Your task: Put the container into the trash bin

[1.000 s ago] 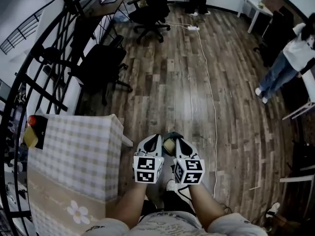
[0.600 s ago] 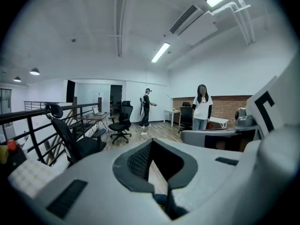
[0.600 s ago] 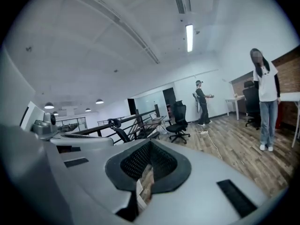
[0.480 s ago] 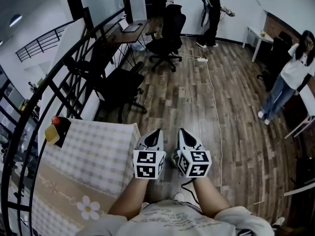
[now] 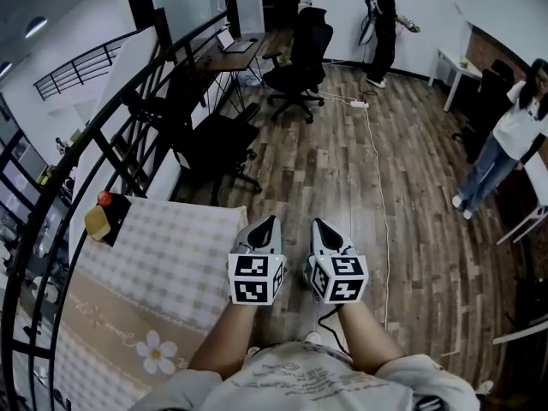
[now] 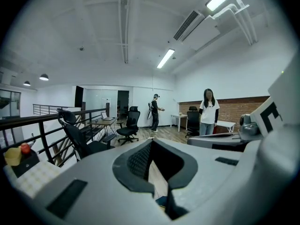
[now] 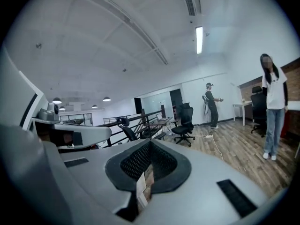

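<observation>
Head view: you hold the left gripper (image 5: 266, 223) and right gripper (image 5: 320, 226) side by side over the floor (image 5: 342, 161) beside the checked surface (image 5: 171, 255), fingers pinched together on nothing, probably a neutral pose since the container shows in no view.

You held the left tool (image 5: 266, 223) and the right tool (image 5: 321, 227) side by side, close but apart, pointing forward above the wooden floor (image 5: 325, 169). The checked desk (image 5: 163, 255) lay to your left, with a black box (image 5: 114, 218) on its far corner beside the railing (image 5: 90, 178). A white cable (image 5: 375, 169) ran across the floor. One person (image 5: 387, 24) stood by the far wall and another (image 5: 509, 135) at the right edge.
</observation>
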### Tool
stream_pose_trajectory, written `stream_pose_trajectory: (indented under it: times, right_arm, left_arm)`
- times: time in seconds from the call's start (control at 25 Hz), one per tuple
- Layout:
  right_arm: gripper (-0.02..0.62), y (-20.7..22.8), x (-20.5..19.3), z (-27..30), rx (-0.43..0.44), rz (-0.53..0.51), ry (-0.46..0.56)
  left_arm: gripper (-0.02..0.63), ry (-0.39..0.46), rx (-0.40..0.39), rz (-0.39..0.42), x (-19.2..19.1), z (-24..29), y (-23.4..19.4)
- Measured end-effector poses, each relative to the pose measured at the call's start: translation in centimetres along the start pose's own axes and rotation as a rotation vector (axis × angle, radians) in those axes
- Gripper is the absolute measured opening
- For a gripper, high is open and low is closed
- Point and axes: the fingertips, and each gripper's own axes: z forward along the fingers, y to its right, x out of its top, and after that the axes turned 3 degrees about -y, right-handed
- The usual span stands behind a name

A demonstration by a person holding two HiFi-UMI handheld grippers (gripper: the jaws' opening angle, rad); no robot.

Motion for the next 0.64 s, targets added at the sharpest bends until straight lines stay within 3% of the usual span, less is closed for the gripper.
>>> stream_pose_trajectory:
  times: [0.64]
  right_arm:
    - [0.002,-0.8,-0.34,0.23,0.003,-0.034,-0.004]
  left_arm:
    - [0.005,-0.016,-0.007,0.024,-0.76,0.09,-0.42]
